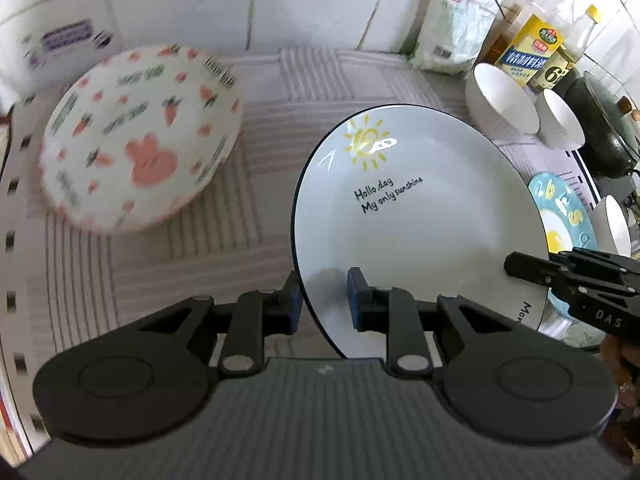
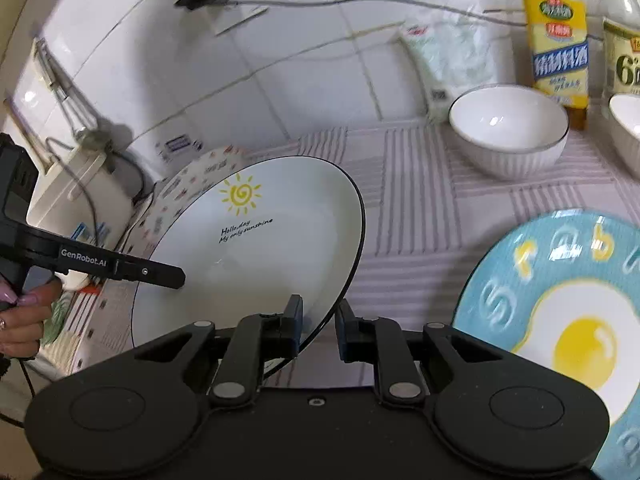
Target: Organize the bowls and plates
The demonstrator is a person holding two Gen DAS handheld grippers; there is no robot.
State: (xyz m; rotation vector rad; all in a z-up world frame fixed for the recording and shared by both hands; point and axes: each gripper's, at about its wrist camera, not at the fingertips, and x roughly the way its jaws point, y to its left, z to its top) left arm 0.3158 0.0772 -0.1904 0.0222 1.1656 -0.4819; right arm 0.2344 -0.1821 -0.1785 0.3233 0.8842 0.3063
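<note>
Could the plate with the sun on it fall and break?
It could. The left gripper and right gripper each pinch only the thin rim of the white, dark-rimmed sun plate, which hangs tilted above the striped cloth. If either grip slips, it might drop. It could also knock the pink rabbit-print plate or the blue fried-egg plate lying close by.

carrot plate [image 1: 140, 136] blurred, egg plate [image 2: 560, 320] cropped
</note>
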